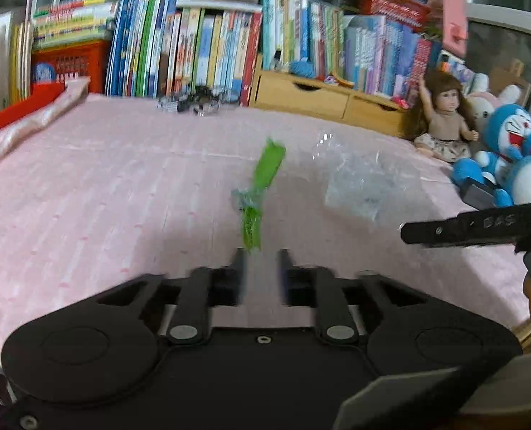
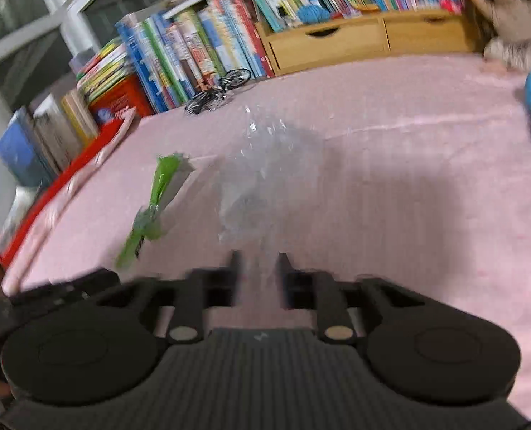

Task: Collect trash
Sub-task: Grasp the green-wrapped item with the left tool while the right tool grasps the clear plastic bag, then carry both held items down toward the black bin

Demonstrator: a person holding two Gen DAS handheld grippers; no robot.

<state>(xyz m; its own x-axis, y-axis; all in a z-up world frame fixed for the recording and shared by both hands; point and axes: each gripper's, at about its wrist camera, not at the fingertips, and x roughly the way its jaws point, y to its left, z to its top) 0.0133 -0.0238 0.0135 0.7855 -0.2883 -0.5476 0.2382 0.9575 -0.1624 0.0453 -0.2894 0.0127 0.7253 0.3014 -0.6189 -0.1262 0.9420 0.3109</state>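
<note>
A green wrapper lies on the pink bed cover, its near end just ahead of my left gripper, which is open with bare cover showing between the fingers. A crumpled clear plastic bag lies to the wrapper's right. In the right wrist view the clear plastic bag sits straight ahead of my right gripper, which is open with nothing between its fingers. There the green wrapper lies to the left. Both views are motion-blurred.
Rows of books and a wooden drawer unit line the far edge. A toy bicycle stands by the books. A doll and blue plush toy sit at the right. A red box lies at the left.
</note>
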